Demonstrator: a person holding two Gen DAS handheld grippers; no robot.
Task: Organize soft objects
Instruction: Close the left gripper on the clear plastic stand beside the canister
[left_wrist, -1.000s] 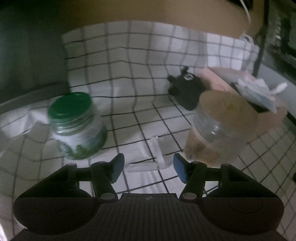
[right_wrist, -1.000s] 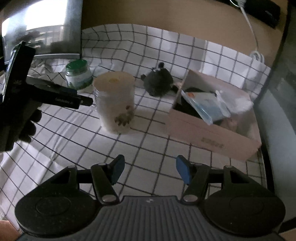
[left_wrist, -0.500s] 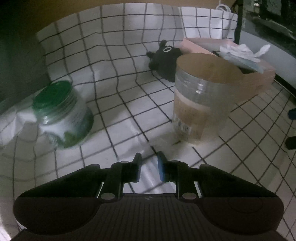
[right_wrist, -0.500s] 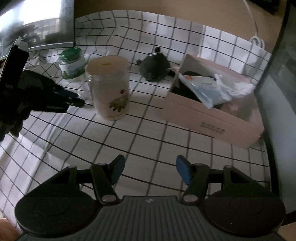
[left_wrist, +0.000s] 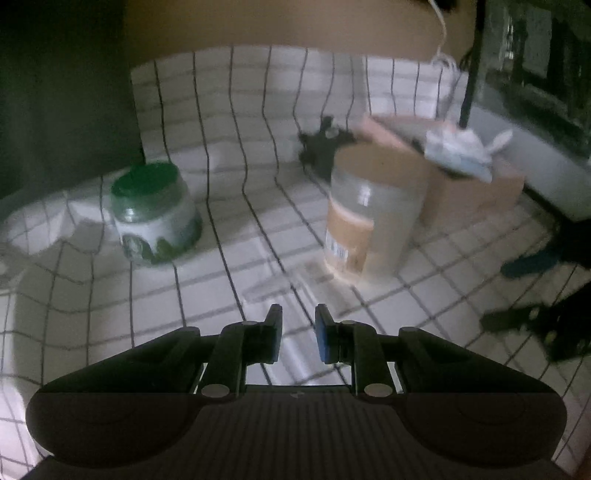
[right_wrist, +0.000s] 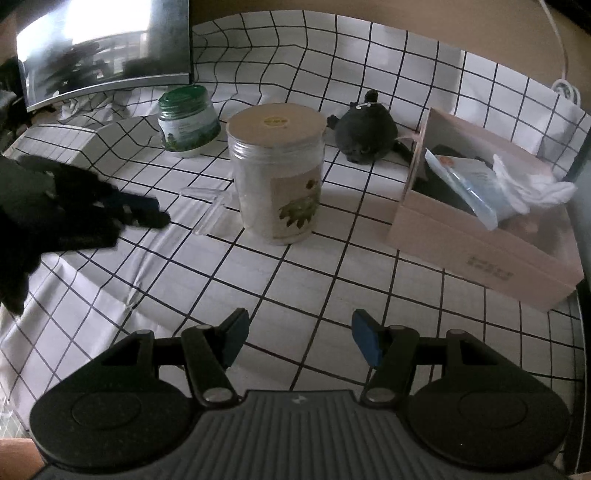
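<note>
Worktop (right_wrist: 332, 266): covered by a loose checked cloth that is creased along the left edge. A snagged fold would drag everything standing on it.

Pink box (right_wrist: 480, 254): open, against the right edge, already holding a packet and white fabric. The fabric overhangs the rim, so it could spill when more is pushed in.

Tall clear jar (right_wrist: 277, 177): upright at mid-worktop, directly between the left tool and the plush toy. A reach straight across is likely to tip it.

Green-lidded jar (right_wrist: 186, 118): near the far left corner, clear of the likely path.

Plush toy (right_wrist: 365, 133): the soft item not yet boxed, lying at the far edge just beside the box's left wall.

Clear plastic strip (right_wrist: 210, 210): flat, touching the tall jar's base.

Left tool (left_wrist: 298, 328): jaws have just been closing to a narrow gap. Whether the pads pinch anything cannot be told.

Right tool (right_wrist: 299, 336): released and empty, over open cloth along the near edge, the widest free room
</note>
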